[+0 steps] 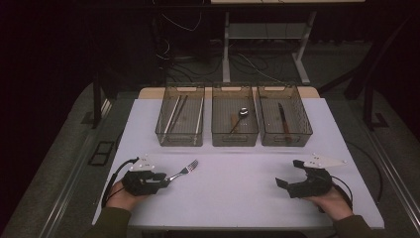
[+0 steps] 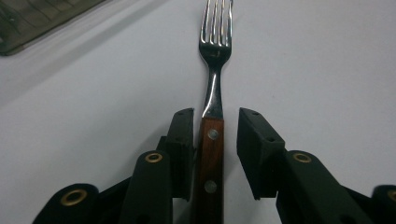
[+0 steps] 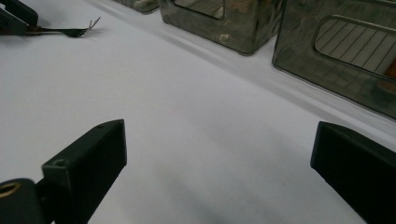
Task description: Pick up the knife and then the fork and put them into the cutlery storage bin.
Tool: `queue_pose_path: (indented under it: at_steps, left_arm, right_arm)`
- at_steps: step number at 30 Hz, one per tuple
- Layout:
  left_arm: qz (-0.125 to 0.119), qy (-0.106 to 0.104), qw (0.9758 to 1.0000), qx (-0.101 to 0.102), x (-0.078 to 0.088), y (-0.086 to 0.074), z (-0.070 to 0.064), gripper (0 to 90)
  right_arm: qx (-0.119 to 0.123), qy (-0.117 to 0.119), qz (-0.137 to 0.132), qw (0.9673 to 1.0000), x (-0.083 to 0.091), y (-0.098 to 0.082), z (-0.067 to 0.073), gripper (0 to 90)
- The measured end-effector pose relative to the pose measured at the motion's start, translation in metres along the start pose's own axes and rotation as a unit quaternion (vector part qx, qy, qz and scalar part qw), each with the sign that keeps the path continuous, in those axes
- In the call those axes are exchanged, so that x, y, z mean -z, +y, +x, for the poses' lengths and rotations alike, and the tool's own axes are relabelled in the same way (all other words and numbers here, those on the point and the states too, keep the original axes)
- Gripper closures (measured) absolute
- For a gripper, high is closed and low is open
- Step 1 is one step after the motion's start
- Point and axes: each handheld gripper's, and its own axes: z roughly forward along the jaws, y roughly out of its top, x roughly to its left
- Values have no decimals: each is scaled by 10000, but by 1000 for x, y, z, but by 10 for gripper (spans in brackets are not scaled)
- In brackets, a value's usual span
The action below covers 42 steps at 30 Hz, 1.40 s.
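A fork (image 1: 185, 170) with a wooden handle and steel tines lies on the white table (image 1: 233, 198) at the near left, tines pointing to the far right. My left gripper (image 1: 166, 179) lies low over its handle. In the left gripper view the fork (image 2: 212, 93) runs straight up between the jaws of the left gripper (image 2: 215, 121). One pad sits against the wood and a narrow gap shows at the other, so the gripper is open. My right gripper (image 1: 288, 172) rests at the near right, jaws wide apart over bare table, and it (image 3: 219, 140) holds nothing.
Three clear bins stand in a row at the far side of the table. The left bin (image 1: 180, 141) holds chopsticks, the middle bin (image 1: 235, 140) a spoon, the right bin (image 1: 286, 140) a knife. A table frame and cables lie on the floor beyond.
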Motion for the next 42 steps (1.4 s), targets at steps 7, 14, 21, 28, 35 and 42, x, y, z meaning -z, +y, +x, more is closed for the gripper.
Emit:
queue_pose_path:
  at_steps: [7, 14, 21, 28, 35, 42]
  left_arm:
    - [2, 53, 10000, -66, -5, 0, -1, 707]
    - [8, 84, 10000, -3, -6, 0, -1, 761]
    - [60, 209, 9997, 148, -6, 3, -5, 772]
    - [-128, 169, 9992, 336, -2, 13, -11, 771]
    - [-465, 132, 9986, 231, 2, 31, -32, 771]
    - [-851, -59, 9962, 172, 0, 47, -43, 771]
  right_arm:
    - [-12, 6, -8, 10000, 0, 0, 0, 38]
    - [-9, 4, -9, 10000, 0, 0, 0, 38]
    - [-38, 19, -50, 10000, 1, 1, 0, 38]
    - [-152, 67, 14, 9999, 2, 4, -2, 39]
    - [-197, 119, 71, 9997, 1, 9, 1, 38]
    - [-289, 320, 35, 9991, -2, 18, 4, 39]
